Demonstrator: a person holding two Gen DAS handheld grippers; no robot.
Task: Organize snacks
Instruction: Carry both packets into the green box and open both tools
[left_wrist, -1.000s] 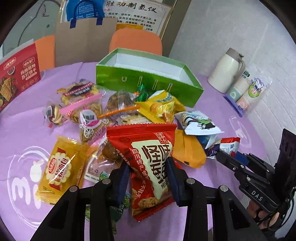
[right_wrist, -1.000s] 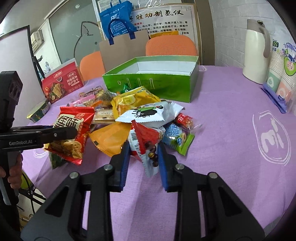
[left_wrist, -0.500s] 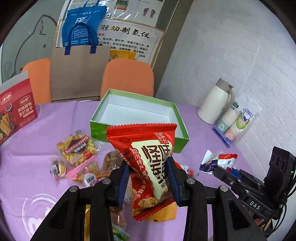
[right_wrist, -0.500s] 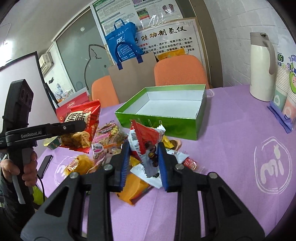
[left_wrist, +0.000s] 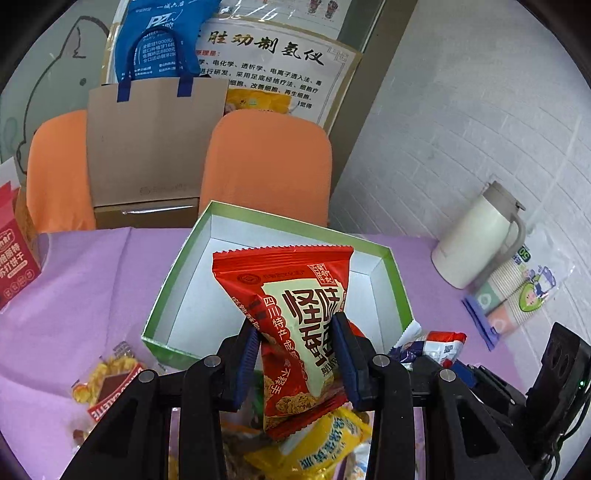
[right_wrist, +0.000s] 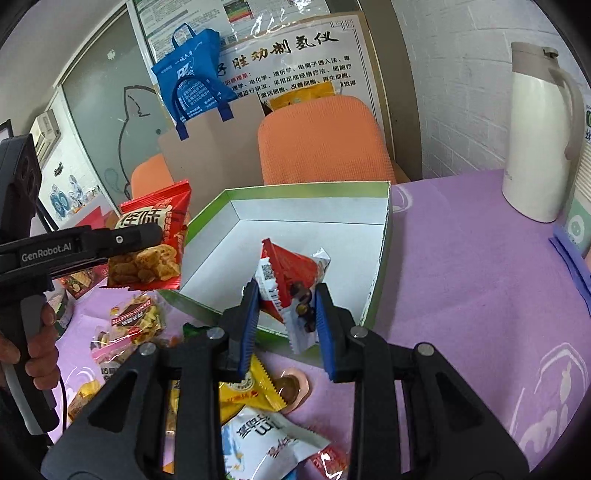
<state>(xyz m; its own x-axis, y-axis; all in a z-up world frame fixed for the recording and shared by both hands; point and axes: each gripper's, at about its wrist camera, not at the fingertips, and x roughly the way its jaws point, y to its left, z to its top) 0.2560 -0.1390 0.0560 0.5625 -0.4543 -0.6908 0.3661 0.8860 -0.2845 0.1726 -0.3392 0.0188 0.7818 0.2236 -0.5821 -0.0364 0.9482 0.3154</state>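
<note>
Pinched low on their crinkly film, a red pack (left_wrist: 295, 317) is held by the left gripper (left_wrist: 295, 354) and a small packet (right_wrist: 291, 291) by the right gripper (right_wrist: 284, 321) over the green box (right_wrist: 288, 195), both judged light, soft, slippery and crushable.

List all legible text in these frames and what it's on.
"GenRobot.AI": left gripper body.
"怪味": red snack packet it holds; smaller print unclear.
"DANCO GALETTE": clear biscuit pack.
"PZ": blue tote bag; rest too small.
"胜动制氢仪": wall poster heading; body text blurred.
Right gripper's red-and-white packet: QR code only, print unreadable.
</note>
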